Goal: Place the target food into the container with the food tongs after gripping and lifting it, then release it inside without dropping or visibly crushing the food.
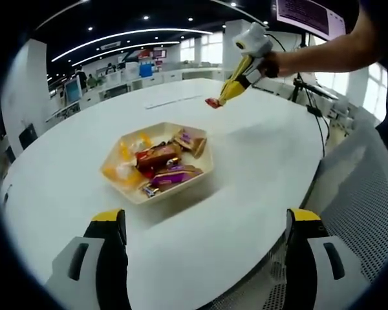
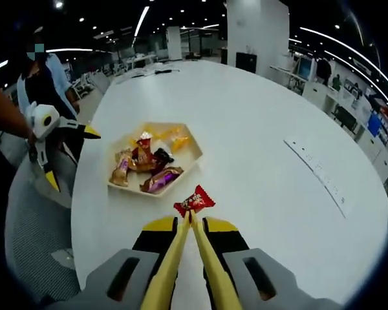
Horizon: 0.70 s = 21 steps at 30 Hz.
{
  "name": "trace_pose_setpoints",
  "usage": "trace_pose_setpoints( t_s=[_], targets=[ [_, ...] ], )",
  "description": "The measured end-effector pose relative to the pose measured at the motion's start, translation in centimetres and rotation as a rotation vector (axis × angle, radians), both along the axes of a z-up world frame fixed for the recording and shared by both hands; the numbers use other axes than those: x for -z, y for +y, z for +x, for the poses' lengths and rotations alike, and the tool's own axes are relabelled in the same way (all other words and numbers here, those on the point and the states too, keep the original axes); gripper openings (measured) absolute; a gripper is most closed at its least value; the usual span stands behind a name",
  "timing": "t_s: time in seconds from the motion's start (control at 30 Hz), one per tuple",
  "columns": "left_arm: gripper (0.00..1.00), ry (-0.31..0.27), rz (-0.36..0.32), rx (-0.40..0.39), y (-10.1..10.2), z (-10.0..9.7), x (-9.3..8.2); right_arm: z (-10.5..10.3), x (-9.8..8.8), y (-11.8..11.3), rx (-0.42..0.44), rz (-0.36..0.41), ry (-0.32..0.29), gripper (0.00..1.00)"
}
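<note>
One red-wrapped candy (image 1: 213,102) hangs from yellow plastic tongs (image 1: 236,82) in the right gripper (image 1: 253,48), above the white table beyond the cream hexagonal tray of sweets (image 1: 156,161); the left gripper's jaws stand wide apart, empty. In the right gripper view, its jaws squeeze the tongs (image 2: 184,258) on the candy (image 2: 194,200), just short of the tray (image 2: 155,159). Carrying over and releasing remain.

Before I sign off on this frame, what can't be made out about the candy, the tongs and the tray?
- Red candy: print too small; in the left gripper view a speck.
- Yellow tongs: lower arms cut off by the right gripper view's bottom edge.
- Tray: its snacks overlap, so count and kinds stay unclear.
- Left gripper: jaw bases cut off by the bottom edge.
- Right gripper: jaws hidden behind the tongs.
</note>
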<state>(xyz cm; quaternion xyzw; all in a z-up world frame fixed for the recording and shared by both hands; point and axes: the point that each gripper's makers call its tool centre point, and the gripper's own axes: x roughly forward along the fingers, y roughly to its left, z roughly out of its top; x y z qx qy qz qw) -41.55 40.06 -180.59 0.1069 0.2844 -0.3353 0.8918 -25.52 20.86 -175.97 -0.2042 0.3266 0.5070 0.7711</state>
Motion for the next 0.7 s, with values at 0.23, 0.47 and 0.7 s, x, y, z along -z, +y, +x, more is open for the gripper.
trace_pose_setpoints(
  t_s=[0.23,0.47,0.7],
  targets=[
    [0.99,-0.006,-0.002,-0.001,0.0,0.1,-0.1,0.1,-1.3,2.1,-0.008,0.023,-0.011,0.13],
    [0.99,-0.018,-0.01,-0.004,0.0,0.1,-0.4,0.1,-2.7,5.1,-0.045,0.03,-0.032,0.14],
    [0.99,-0.029,-0.014,-0.01,0.1,0.3,-0.6,0.3,-4.0,7.6,-0.071,0.036,-0.054,0.14]
  ],
)
